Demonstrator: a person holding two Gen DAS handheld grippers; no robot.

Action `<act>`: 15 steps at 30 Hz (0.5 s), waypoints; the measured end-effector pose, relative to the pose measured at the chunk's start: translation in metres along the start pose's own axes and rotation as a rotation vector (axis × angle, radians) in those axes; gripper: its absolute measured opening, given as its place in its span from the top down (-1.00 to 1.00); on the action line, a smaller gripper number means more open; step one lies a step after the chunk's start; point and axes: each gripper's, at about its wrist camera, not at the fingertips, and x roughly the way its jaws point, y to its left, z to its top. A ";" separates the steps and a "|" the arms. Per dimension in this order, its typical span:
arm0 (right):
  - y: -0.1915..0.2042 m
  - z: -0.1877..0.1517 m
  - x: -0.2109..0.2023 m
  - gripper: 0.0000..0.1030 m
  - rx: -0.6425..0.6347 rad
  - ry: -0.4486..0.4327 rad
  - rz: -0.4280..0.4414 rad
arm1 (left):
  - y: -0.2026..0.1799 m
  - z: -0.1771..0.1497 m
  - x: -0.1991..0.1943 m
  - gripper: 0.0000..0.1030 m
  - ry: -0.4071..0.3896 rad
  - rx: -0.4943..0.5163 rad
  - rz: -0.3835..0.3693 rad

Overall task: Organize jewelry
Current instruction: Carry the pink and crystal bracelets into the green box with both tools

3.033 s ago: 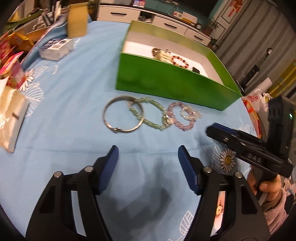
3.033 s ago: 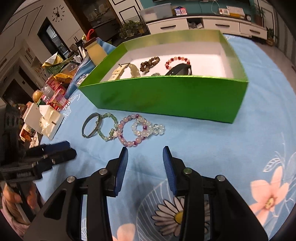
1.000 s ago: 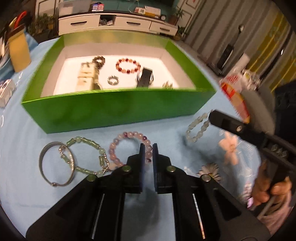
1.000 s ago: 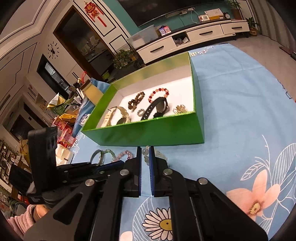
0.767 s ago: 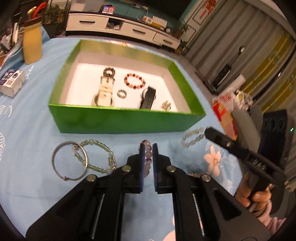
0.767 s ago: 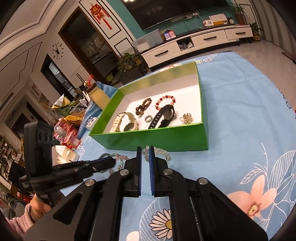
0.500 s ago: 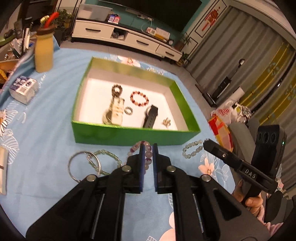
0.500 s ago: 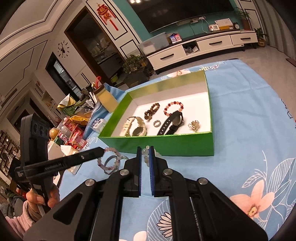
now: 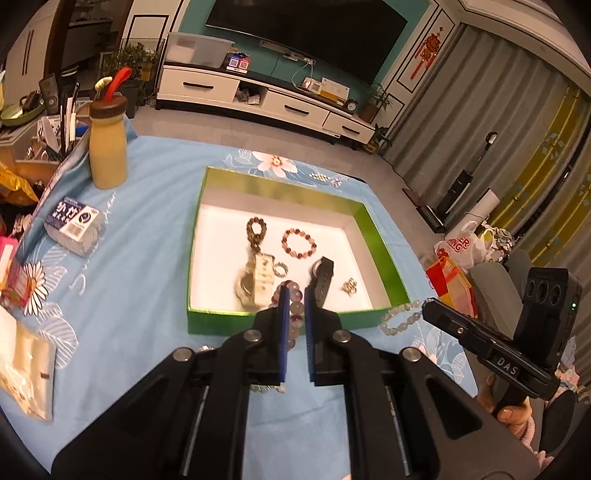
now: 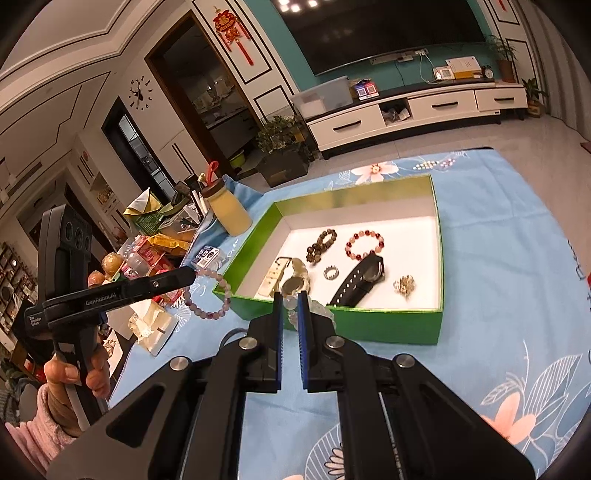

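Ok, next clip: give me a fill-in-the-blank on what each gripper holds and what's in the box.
1. The left gripper is shut on a ____ beaded bracelet.
2. The right gripper holds the pale green beaded bracelet beside the ____ box.
3. The black watch lies ____ the box.

Missing: pink; green; inside

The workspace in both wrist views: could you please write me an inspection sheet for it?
Surface: blue floral tablecloth.
Job's things: green box holds a dark bead bracelet, red bead bracelet, black watch, pale watch, ring and small gold piece.
Grippers: left gripper shut on a pink bead bracelet; right gripper shut on a pale bead bracelet; both bracelets hang in the air.
Clutter: yellow bottle, tissue pack, snack packets.
Cables: nothing seen on the table.
Surroundings: TV, white cabinet, curtains.
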 end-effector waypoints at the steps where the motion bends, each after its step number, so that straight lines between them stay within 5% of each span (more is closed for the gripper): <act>1: 0.000 0.003 0.001 0.86 -0.003 -0.002 -0.001 | 0.001 0.003 0.002 0.86 0.001 0.000 0.004; 15: -0.007 0.043 0.018 0.86 -0.023 -0.044 -0.046 | 0.004 0.043 0.021 0.86 -0.018 0.025 0.051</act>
